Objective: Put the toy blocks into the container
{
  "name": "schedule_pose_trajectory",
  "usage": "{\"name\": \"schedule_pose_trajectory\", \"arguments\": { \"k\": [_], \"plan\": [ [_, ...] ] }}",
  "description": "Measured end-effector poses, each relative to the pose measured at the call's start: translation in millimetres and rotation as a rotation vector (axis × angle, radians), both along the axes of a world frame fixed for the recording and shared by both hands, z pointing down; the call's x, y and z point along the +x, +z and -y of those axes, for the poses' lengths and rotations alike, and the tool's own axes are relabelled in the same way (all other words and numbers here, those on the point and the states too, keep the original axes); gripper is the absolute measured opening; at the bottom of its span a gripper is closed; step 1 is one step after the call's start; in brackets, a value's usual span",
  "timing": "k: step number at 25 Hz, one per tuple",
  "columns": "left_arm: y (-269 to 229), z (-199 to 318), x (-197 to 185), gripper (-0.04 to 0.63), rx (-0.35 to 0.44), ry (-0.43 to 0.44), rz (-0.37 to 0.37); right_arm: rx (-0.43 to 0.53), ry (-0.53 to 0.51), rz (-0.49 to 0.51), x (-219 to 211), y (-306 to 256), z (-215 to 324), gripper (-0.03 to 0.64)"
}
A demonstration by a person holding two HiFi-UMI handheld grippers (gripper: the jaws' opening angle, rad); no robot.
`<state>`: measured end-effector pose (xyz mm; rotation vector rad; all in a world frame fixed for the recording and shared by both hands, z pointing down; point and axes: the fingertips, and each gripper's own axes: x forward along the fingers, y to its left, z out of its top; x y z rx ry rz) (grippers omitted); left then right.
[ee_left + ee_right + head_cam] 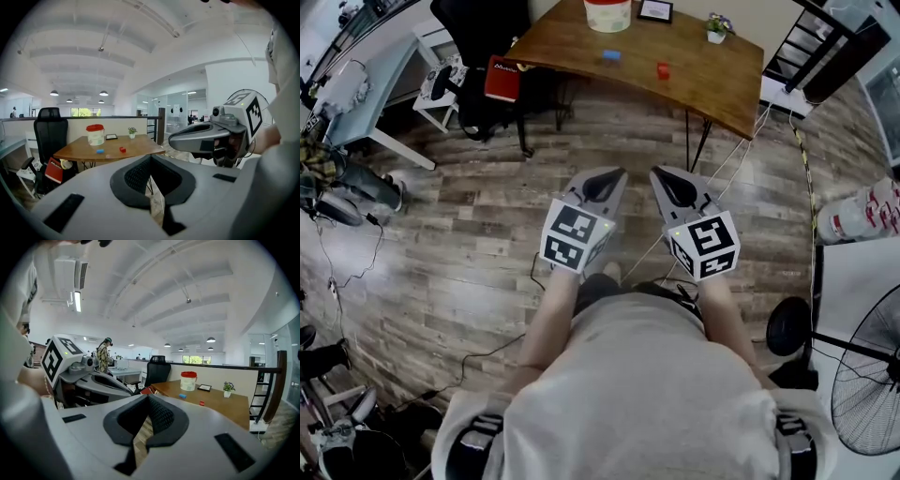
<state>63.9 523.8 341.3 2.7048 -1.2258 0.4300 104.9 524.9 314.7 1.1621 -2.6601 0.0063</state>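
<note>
wooden bench (572, 45) holds blue block (611, 55), red block (663, 69) and white container (607, 15), apparently lidded. left gripper (610, 178), right gripper (662, 176): jaws closed, empty.

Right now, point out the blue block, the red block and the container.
blue block (611, 55): head view, its top face.
red block (663, 69): head view, its top face.
container (607, 17): head view, its white side wall.

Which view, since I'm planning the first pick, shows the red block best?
Head view: it shows the red block from above, clear on the table, right of the blue block. Both gripper views show it low and side-on, small and far.
</note>
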Motion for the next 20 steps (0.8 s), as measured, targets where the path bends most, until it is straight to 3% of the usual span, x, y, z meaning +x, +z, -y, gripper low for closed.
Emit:
{"name": "schedule_pose_trajectory", "arguments": {
  "k": [5,12,14,20],
  "plan": [
    [-7,6,-4,0.015,0.013,0.015,-0.044,-0.006,0.018,0.036,-1,1,9,0.012],
    [1,23,-26,0.015,-0.011,-0.013,0.004,-0.012,0.032,0.021,-11,5,24,0.012],
    [-3,28,-30,0.015,-0.010,-0.013,-0.015,-0.002,0.051,0.023,-13,3,31,0.018],
    [-2,41,-43,0.015,-0.025,-0.001,-0.031,0.016,0.117,0.012,-18,2,44,0.111]
  ]
}}
